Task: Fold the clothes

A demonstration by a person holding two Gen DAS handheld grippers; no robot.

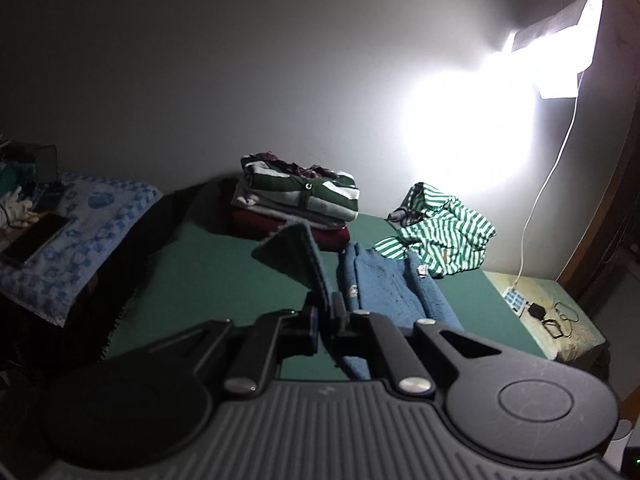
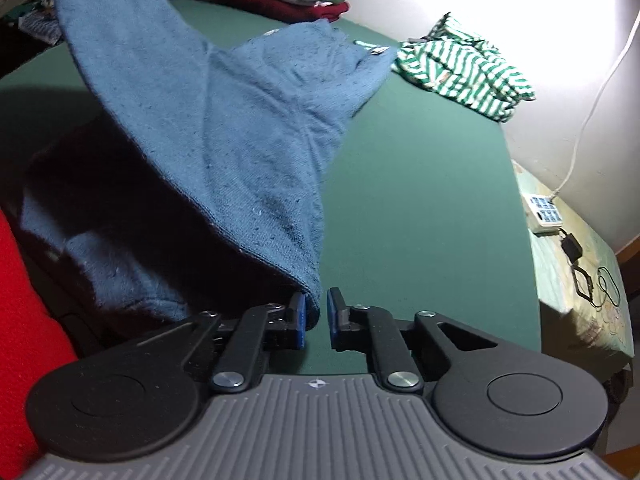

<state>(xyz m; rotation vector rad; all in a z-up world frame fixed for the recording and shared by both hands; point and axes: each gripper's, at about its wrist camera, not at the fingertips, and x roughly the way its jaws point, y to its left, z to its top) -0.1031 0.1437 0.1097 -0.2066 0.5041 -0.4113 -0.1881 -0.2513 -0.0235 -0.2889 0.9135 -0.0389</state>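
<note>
**Colours and Patterns in View**

The garment (image 2: 224, 120) at my fingers (image 2: 298, 320) is plain mid-blue knit; my finger pads are blue on black arms, with a grey ribbed housing behind. The worktop (image 2: 420, 200) is covered in uniform dark green. The loose shirt (image 2: 468, 64) carries green and white stripes. The folded stack (image 1: 298, 204) shows dark green with broad white bands on top, grey beneath, and dark red at the base. At my left, a cloth (image 1: 80, 232) is light blue with a darker blue checked and flowered pattern. The cable (image 1: 548, 184) is white. The wall (image 1: 200, 80) is plain pale grey.
</note>
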